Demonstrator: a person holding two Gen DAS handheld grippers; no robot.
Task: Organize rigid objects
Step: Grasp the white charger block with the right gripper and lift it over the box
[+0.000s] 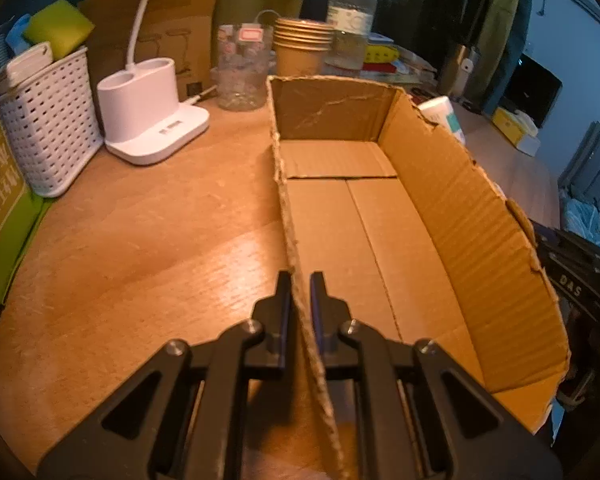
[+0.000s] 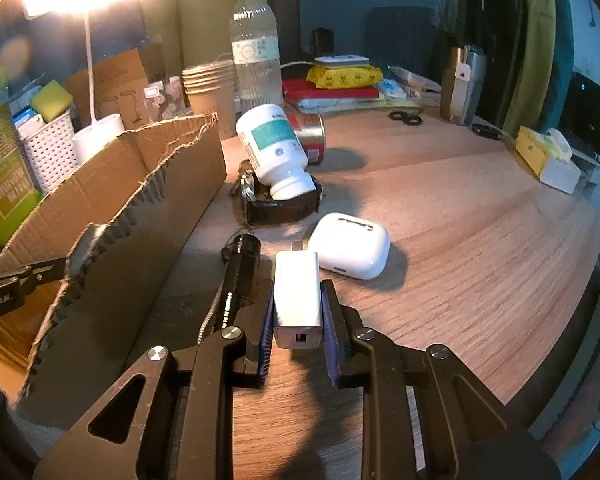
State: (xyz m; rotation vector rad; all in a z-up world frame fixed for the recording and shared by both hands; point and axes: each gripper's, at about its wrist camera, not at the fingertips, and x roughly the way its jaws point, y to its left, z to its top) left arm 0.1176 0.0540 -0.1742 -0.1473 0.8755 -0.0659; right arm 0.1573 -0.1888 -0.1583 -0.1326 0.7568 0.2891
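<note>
the left gripper (image 1: 300,292) is clenched on the near wall of the cardboard box (image 1: 460,216). the right gripper (image 2: 298,312) grasps a white charger (image 2: 297,292) resting on the table (image 2: 460,220), just beside the box.

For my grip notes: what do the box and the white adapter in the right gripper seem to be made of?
Box: corrugated cardboard, matte brown; fluting shows along its torn edges. White adapter: apparently hard plastic, smooth with a slight sheen and crisp moulded corners.
</note>
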